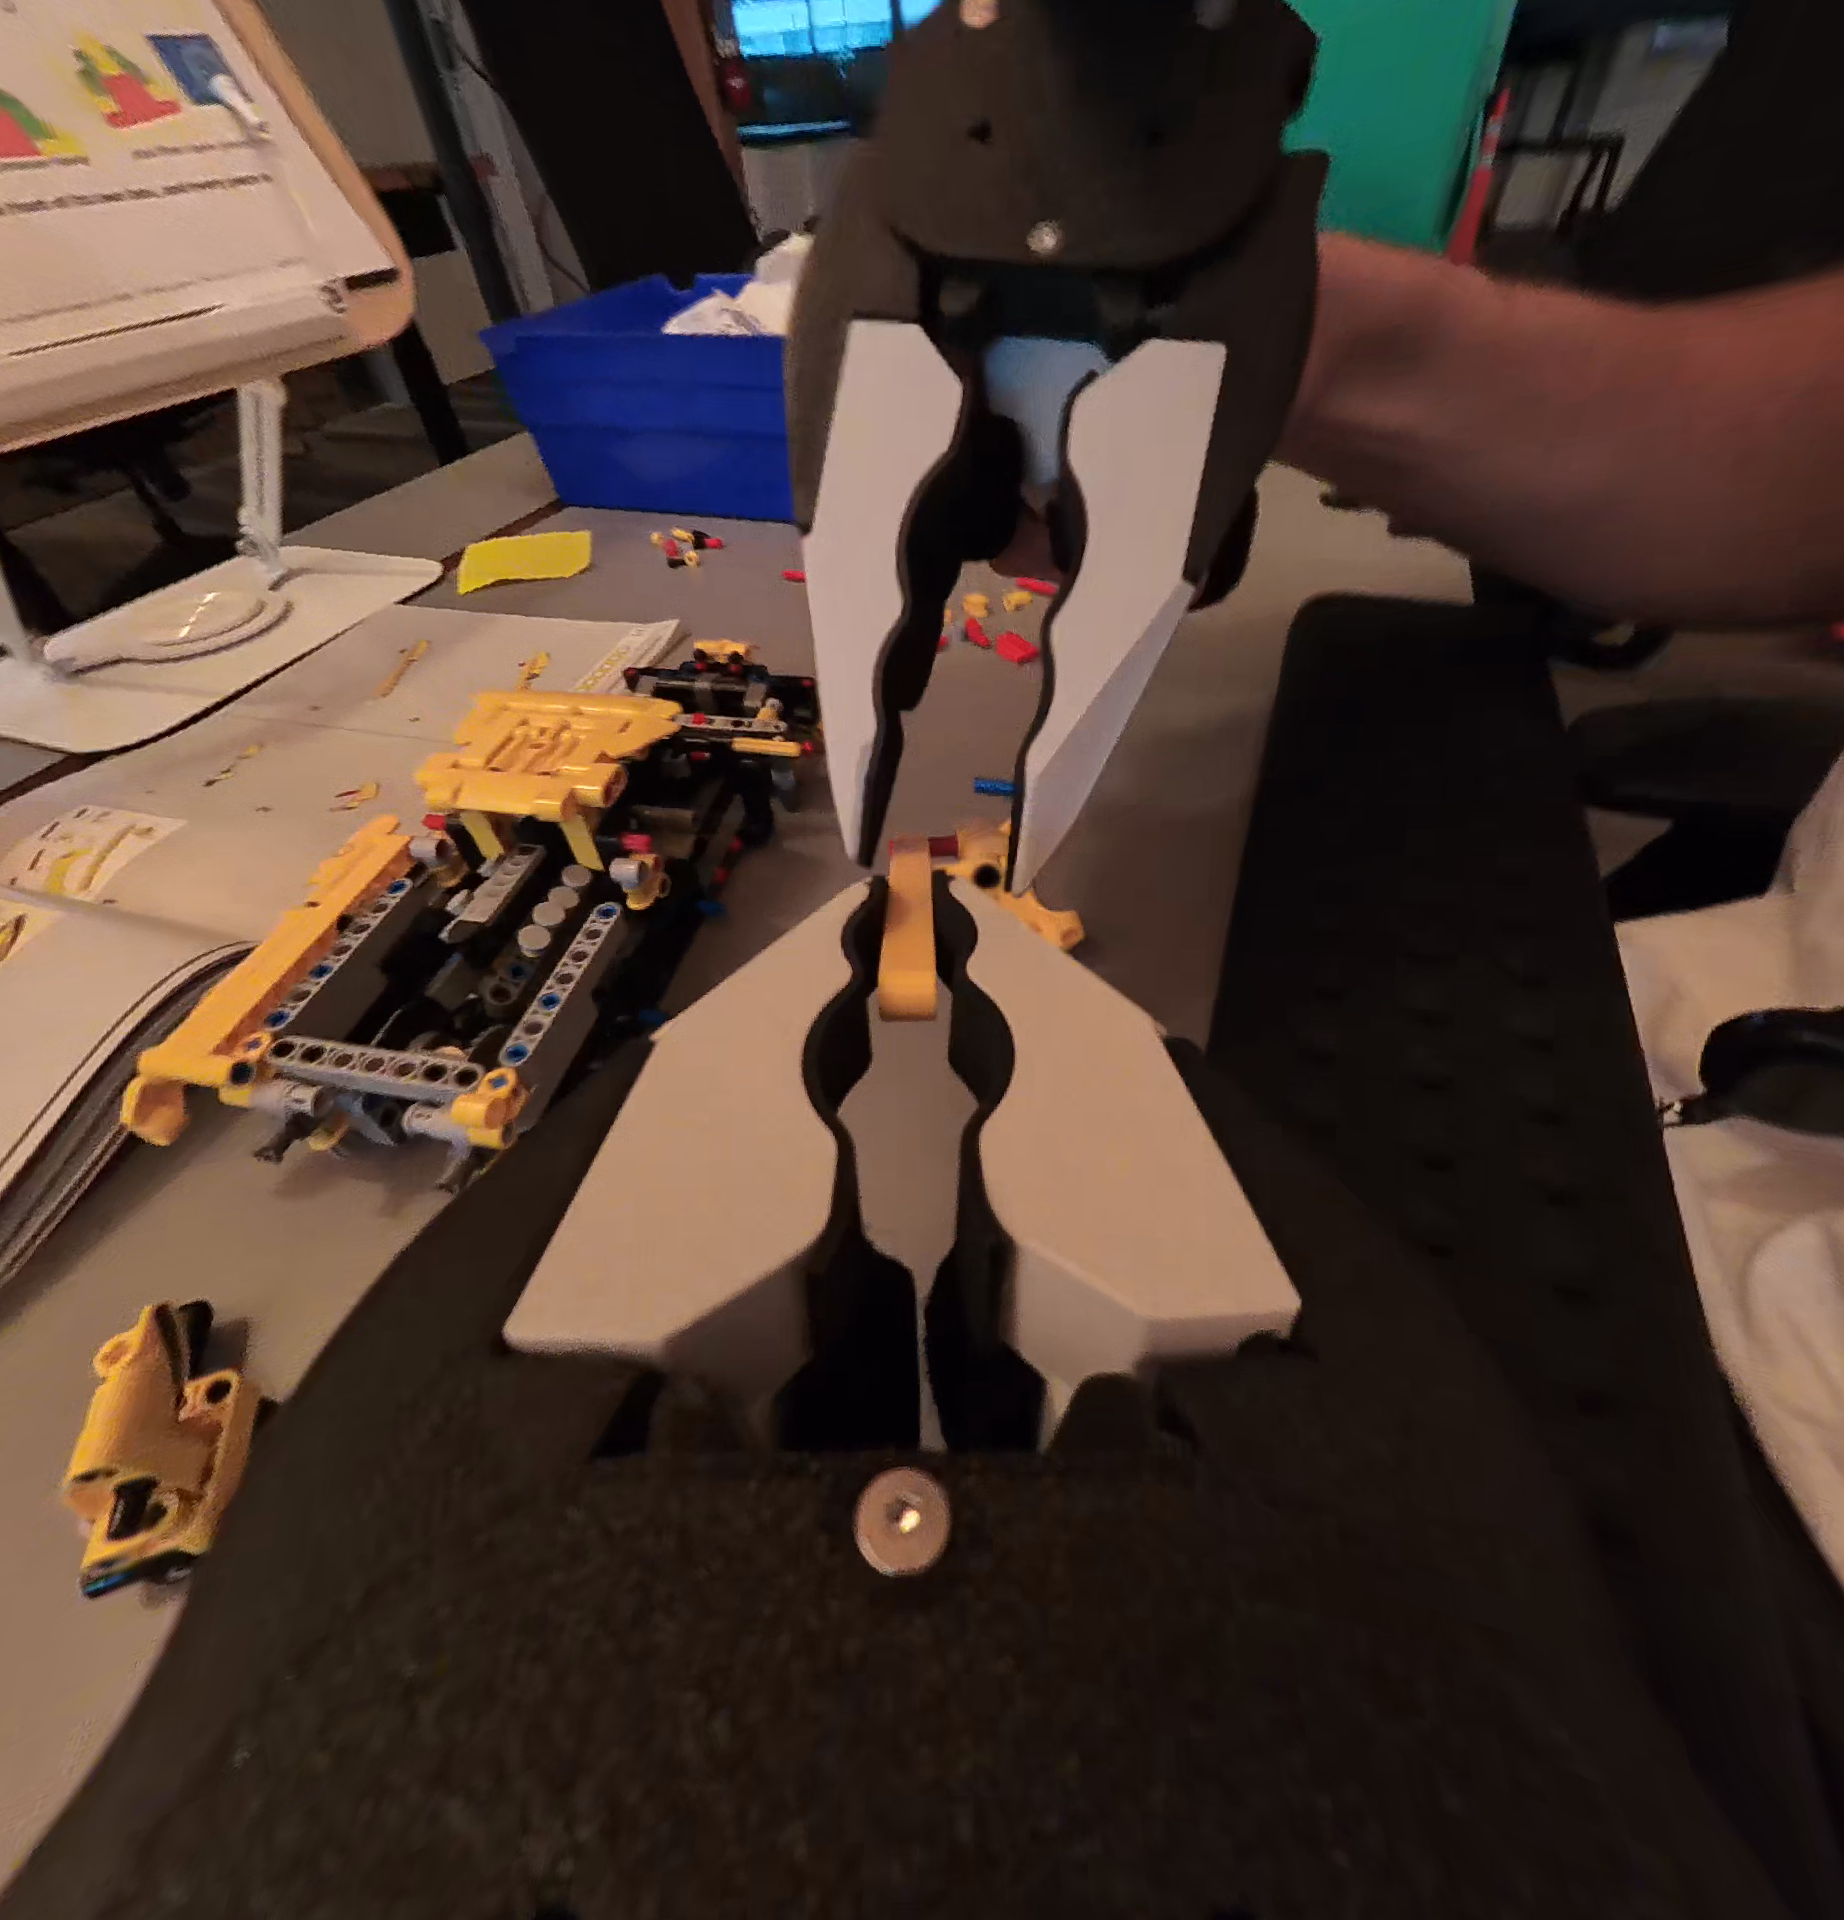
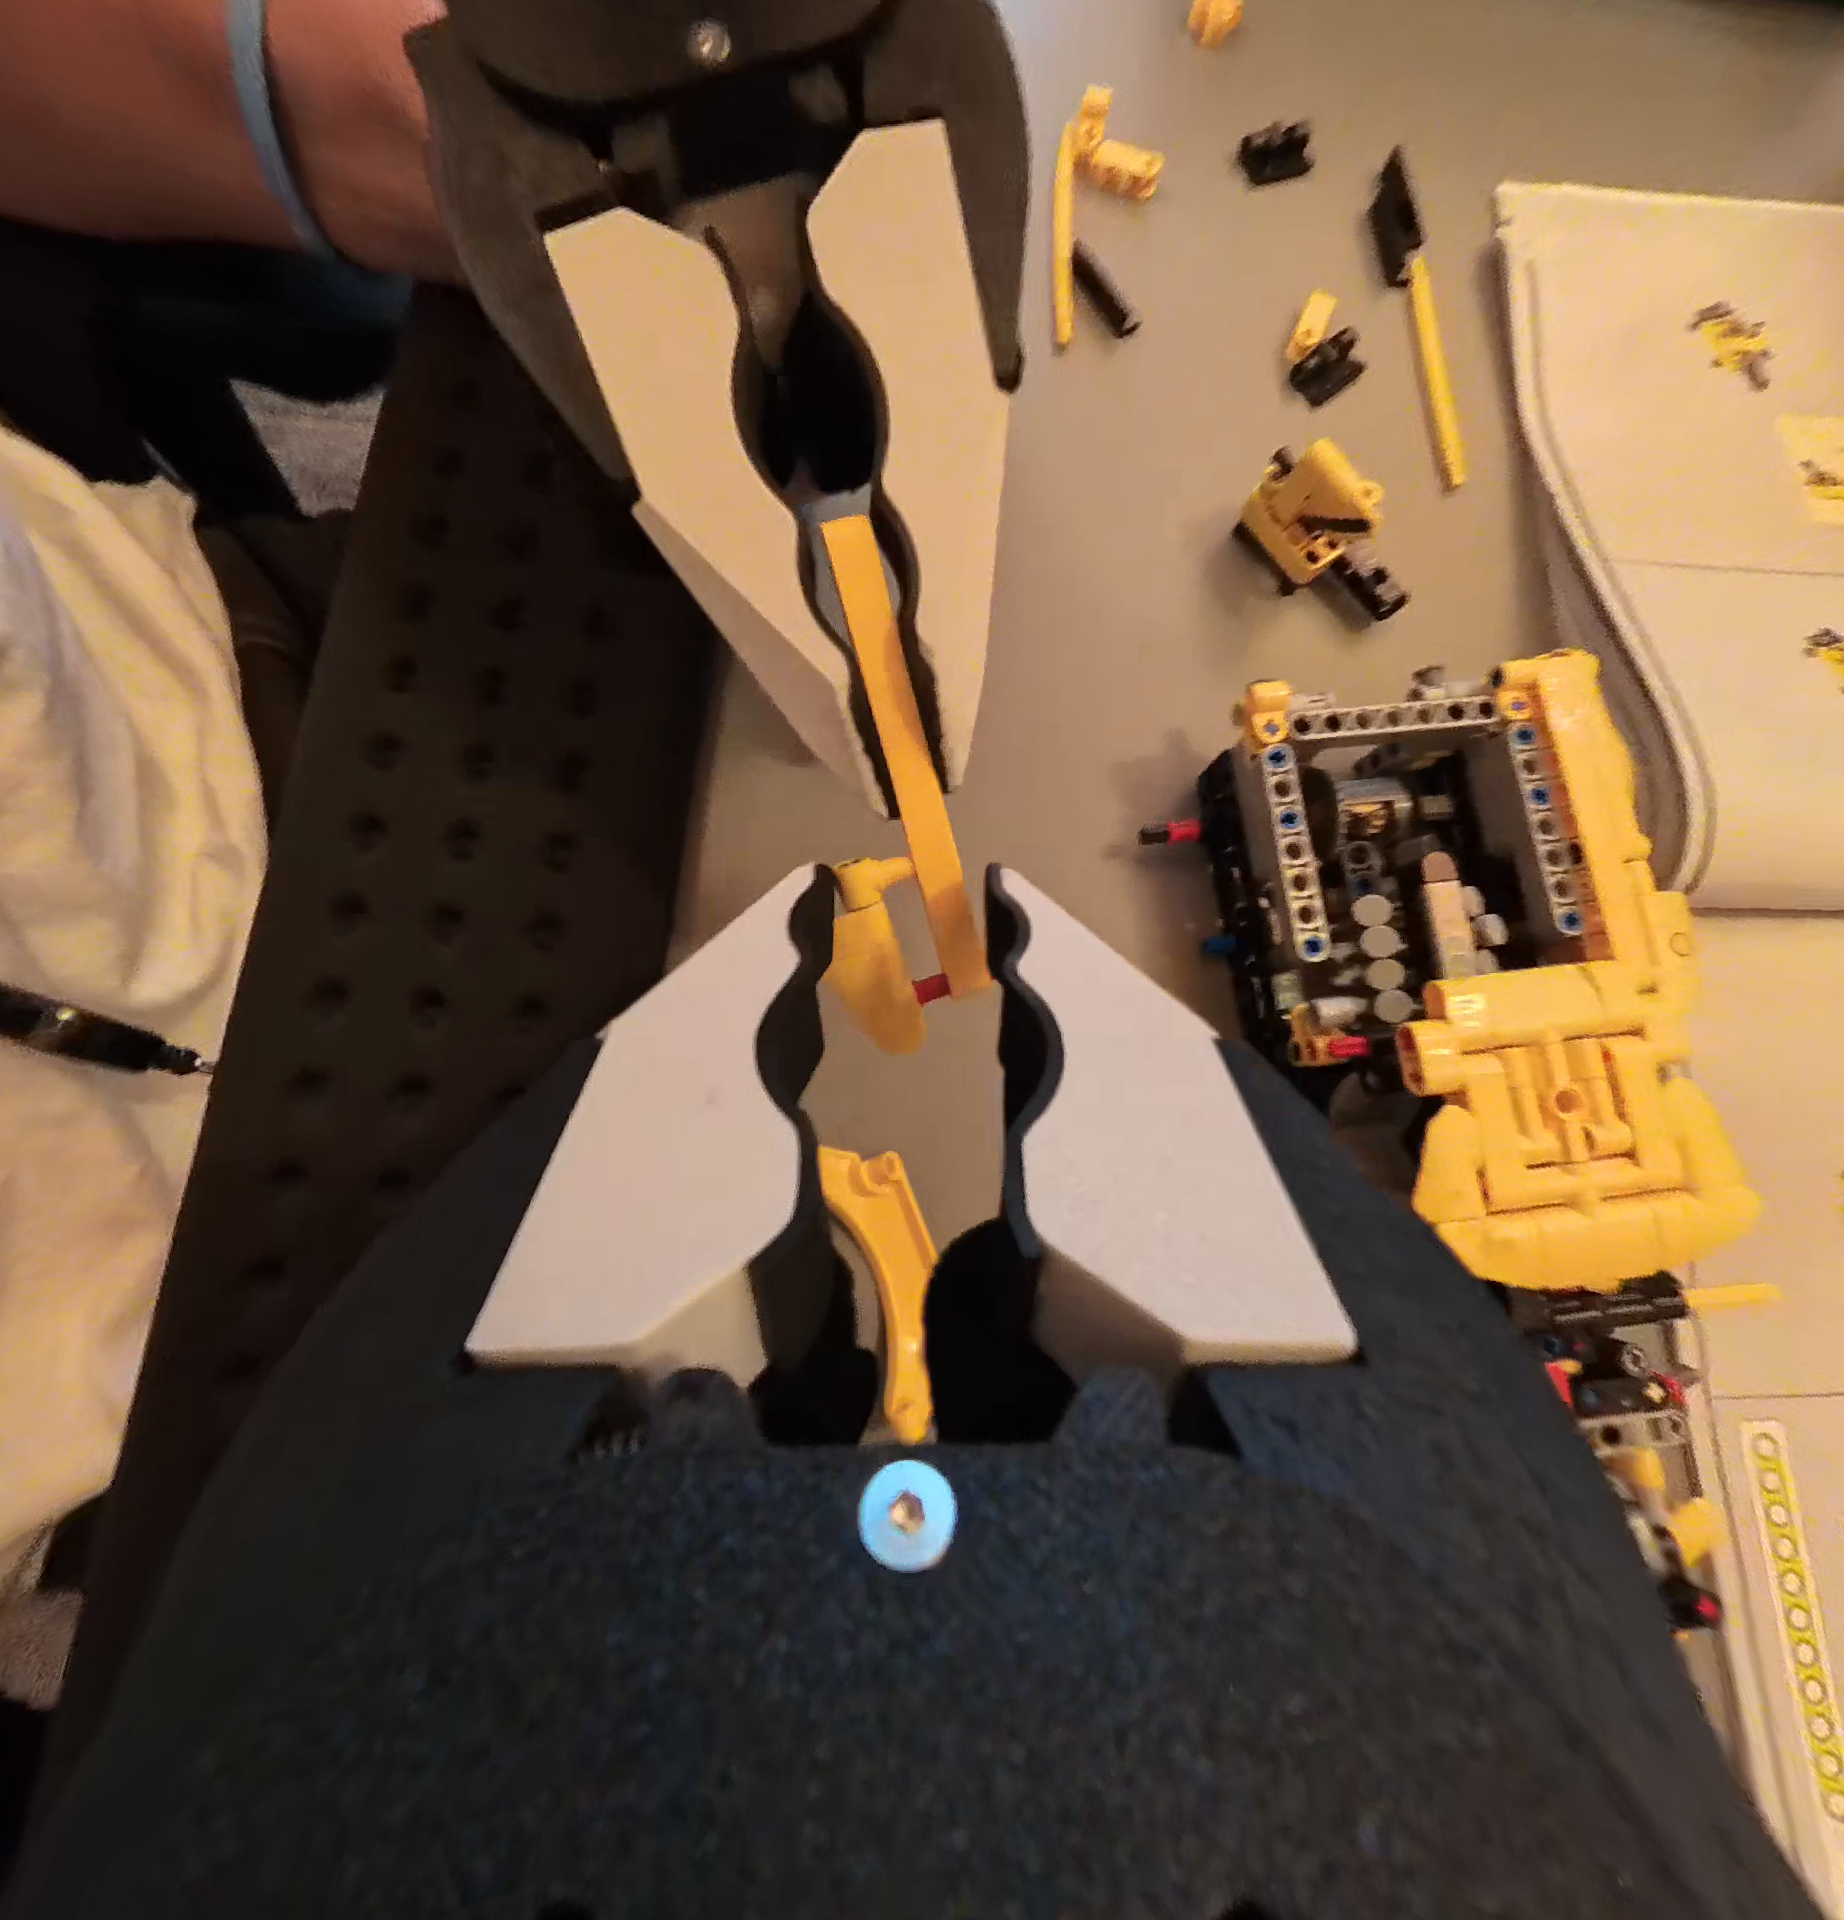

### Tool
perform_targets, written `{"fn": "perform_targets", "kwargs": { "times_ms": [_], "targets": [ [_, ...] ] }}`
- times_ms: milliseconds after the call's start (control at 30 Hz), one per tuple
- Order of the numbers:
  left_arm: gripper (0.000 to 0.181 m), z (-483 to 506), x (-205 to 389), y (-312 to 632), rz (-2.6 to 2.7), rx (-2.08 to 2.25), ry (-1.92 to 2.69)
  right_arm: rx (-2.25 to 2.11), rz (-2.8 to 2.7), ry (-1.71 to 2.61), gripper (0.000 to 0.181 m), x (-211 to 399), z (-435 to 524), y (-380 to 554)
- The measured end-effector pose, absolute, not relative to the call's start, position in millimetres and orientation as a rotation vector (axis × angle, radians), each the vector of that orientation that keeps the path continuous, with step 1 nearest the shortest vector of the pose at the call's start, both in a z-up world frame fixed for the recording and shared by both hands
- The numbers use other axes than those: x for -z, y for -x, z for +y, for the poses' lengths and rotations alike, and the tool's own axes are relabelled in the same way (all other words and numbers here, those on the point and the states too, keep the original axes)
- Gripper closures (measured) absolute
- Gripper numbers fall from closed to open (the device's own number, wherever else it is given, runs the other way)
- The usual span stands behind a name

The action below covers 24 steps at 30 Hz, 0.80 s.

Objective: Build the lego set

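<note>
The left gripper is clamped on a flat yellow curved panel, which lies lengthwise between its fingers with one end projecting past the tips. In the right wrist view the same panel runs out of the left gripper and down to the tips of the right gripper.

The right gripper holds a small yellow connector assembly between its fingers, which stand partly apart; the piece sits against 1 finger, and whether the grip is firm cannot be told. A short red pin bridges the connector and the end of the panel.

Judgement: the step in hand is joining the panel to the connector by the red pin, carried out above the worktop. The pin appears only partly seated. The next move calls for the 2 grippers to press toward each other along the pin axis, with the panel hole kept square to the pin, until the gap closes.

Another curved yellow piece lies on the worktop below the right gripper. The partly built yellow and black vehicle chassis stands on the worktop to the left of the grippers, beside the open instruction booklet. A small yellow sub-assembly lies apart, near the edge. Loose red and yellow parts are scattered further back, in front of a blue bin.
</note>
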<state>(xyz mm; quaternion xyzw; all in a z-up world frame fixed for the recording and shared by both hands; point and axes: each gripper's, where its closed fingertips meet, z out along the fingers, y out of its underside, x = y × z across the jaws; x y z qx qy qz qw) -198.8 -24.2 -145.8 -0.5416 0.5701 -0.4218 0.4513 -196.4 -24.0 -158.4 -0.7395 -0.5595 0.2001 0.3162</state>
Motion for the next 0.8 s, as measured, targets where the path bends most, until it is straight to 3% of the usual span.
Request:
{"fn": "perform_targets", "kwargs": {
  "times_ms": [100,200,367,533,667,800],
  "targets": [
    [0.173,-10.5,139.8,202.5,1.291,1.135,1.424,-0.425,-1.389,1.9,0.143,149.7,-10.0,194.8],
    [0.173,8.5,135.0,207.2,1.123,1.248,1.528,-0.328,-1.296,1.833,0.144,139.6,-2.1,203.4],
    [0.174,19.9,132.5,212.4,0.995,1.377,1.597,0.085,-1.24,1.602,0.181,123.3,11.8,209.5],
    [0.174,18.7,135.9,211.9,1.011,1.364,1.61,0.248,-1.334,1.548,0.181,131.4,11.6,212.3],
    [0.174,21.0,137.4,212.5,1.004,1.349,1.621,0.192,-1.357,1.624,0.165,136.8,8.7,211.1],
    [0.174,18.3,137.6,211.4,1.02,1.354,1.616,0.287,-1.386,1.618,0.172,146.1,14.4,206.9]
  ]
}}
